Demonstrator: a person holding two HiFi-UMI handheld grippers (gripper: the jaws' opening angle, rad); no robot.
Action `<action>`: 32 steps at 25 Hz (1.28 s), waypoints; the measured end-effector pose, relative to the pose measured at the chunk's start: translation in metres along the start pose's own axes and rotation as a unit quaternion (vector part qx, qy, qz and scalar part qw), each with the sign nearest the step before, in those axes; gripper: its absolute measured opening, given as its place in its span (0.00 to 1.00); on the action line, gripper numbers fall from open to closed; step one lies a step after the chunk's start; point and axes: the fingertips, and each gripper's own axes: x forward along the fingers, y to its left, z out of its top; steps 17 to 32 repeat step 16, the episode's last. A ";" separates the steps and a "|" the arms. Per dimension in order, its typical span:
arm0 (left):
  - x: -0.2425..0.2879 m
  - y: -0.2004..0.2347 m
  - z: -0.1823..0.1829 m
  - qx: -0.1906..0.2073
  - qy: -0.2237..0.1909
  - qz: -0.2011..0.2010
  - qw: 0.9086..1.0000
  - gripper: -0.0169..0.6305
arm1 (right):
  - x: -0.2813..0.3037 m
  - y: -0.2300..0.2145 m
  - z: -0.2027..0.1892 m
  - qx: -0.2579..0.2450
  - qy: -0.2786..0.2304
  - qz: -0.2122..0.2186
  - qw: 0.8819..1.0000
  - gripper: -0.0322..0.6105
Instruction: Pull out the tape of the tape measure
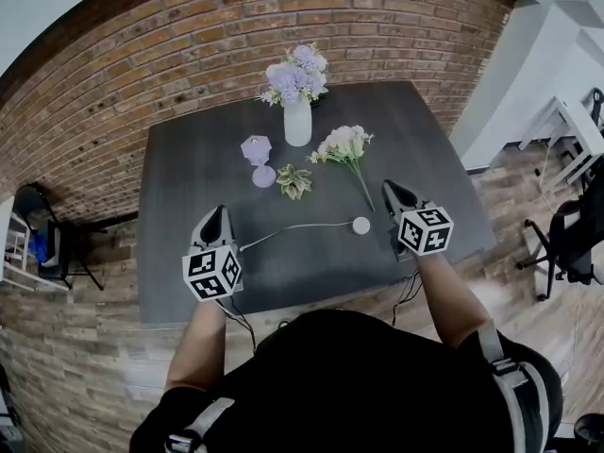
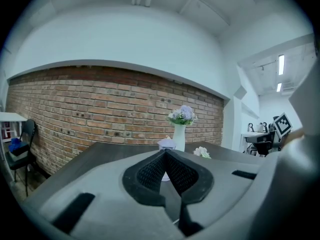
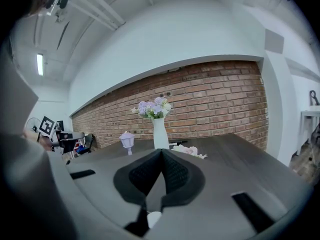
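The tape measure is a small round white case on the dark table. Its thin white tape lies drawn out to the left across the table. The tape's end lies beside my left gripper, not between its fingertips. In the left gripper view my left gripper is shut on nothing. My right gripper stands just right of the case and is also shut and empty. A bit of the white case shows under its jaws.
Behind the tape stand a white vase of lilac flowers, a small lilac lantern, a little green plant and a lying bunch of pale flowers. A brick wall backs the table; office chairs stand right.
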 end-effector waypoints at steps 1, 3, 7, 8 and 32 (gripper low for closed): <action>0.000 -0.001 -0.001 0.000 0.001 -0.001 1.000 0.04 | 0.000 0.000 0.001 -0.001 0.000 0.001 1.000 0.04; 0.001 -0.002 -0.002 0.001 0.002 -0.003 1.000 0.04 | 0.000 0.000 0.002 -0.002 -0.001 0.002 1.000 0.04; 0.000 -0.003 -0.003 0.005 0.005 -0.002 1.000 0.04 | -0.001 0.001 0.001 -0.004 0.001 0.004 1.000 0.04; 0.000 -0.003 -0.004 0.005 0.007 -0.001 1.000 0.04 | -0.001 0.001 0.000 -0.004 0.001 0.006 1.000 0.04; 0.002 0.000 -0.012 0.005 0.018 0.002 1.000 0.04 | 0.002 -0.001 -0.006 -0.002 0.006 0.005 1.000 0.04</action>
